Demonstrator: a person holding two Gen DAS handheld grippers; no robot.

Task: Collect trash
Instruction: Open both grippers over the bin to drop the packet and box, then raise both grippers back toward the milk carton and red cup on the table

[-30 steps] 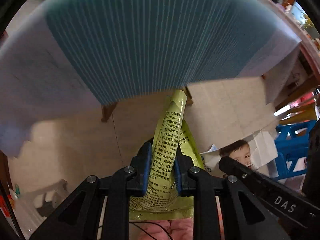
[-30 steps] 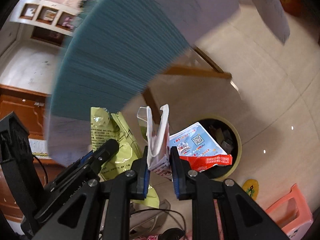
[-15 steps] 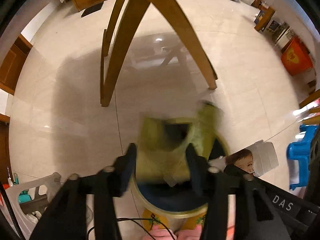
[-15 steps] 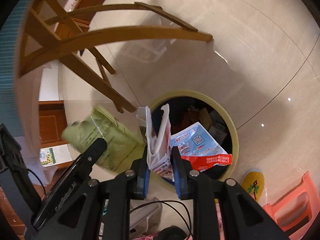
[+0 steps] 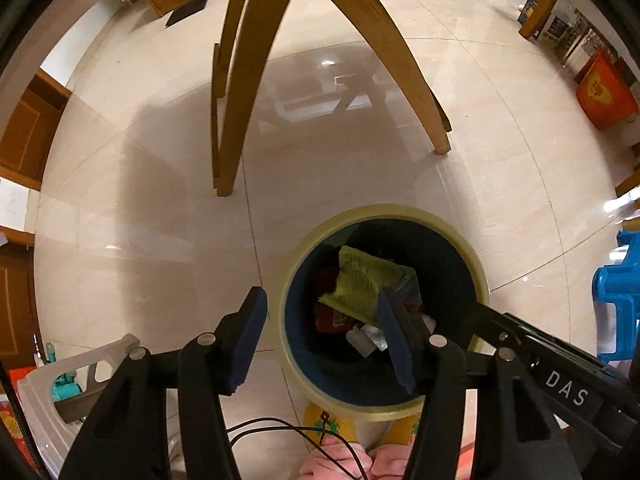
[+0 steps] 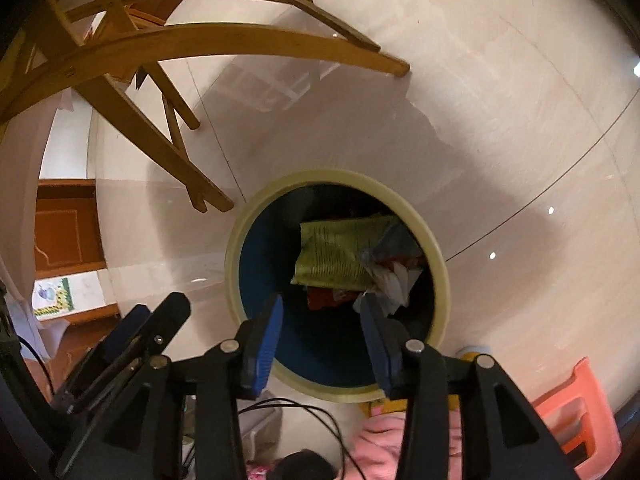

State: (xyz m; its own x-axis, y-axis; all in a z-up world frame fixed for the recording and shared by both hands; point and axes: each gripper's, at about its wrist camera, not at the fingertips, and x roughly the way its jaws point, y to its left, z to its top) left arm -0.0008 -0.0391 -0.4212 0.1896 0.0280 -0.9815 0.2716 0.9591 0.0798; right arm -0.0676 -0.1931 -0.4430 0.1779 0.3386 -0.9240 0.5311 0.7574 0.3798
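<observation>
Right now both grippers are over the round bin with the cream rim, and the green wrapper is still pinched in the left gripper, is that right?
Not quite. The green wrapper is not pinched: it lies inside the bin on the other trash. The left gripper has nothing between its opening jaws, as the left wrist view shows. Both it and the right gripper are over the bin.

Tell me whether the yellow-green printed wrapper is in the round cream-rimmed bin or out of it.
In. The yellow-green printed wrapper lies inside the round cream-rimmed bin, on top of the other trash, below the rim.
</observation>
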